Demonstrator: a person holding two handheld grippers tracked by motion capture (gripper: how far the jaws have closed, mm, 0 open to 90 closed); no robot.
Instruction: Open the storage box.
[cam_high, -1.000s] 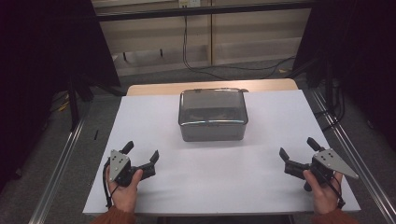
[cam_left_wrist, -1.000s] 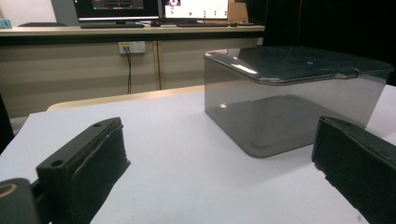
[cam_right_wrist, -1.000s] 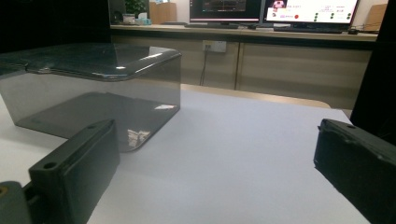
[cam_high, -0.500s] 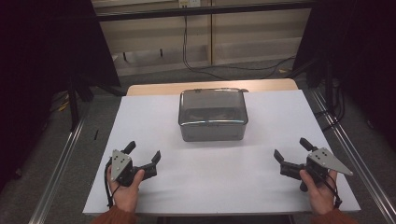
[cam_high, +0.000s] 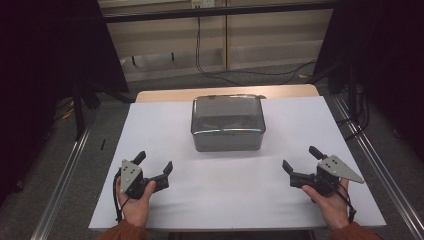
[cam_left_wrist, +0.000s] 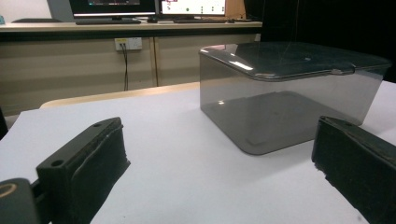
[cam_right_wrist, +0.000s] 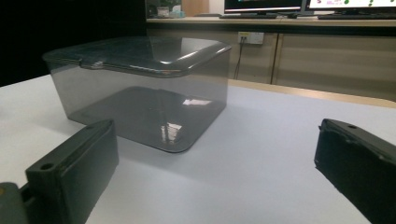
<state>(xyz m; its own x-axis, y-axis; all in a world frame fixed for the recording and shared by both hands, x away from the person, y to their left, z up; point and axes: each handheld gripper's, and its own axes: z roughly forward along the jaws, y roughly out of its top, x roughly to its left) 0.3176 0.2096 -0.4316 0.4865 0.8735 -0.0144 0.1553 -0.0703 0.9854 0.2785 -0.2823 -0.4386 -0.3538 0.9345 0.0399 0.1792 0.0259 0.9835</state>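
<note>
A smoky clear plastic box (cam_high: 228, 124) with its lid on stands at the middle of the white table top (cam_high: 230, 200). My left gripper (cam_high: 154, 163) rests near the front left, open, nothing between its jaws. My right gripper (cam_high: 300, 159) sits at the front right, also open and empty. Both point toward the box from a short way off. In the left gripper view the box (cam_left_wrist: 289, 91) lies ahead to the right, beyond that gripper (cam_left_wrist: 219, 168). In the right gripper view the box (cam_right_wrist: 140, 88) lies ahead to the left, past my open gripper (cam_right_wrist: 219, 168).
Metal rails run along the table's left edge (cam_high: 65, 175) and right edge (cam_high: 380, 170). Cables (cam_high: 220, 70) lie on the floor behind the table. A long bench with monitors (cam_left_wrist: 140, 9) stands at the back wall.
My right gripper has drifted slightly left, toward the table's middle. My left gripper has barely moved. Both stay open.
</note>
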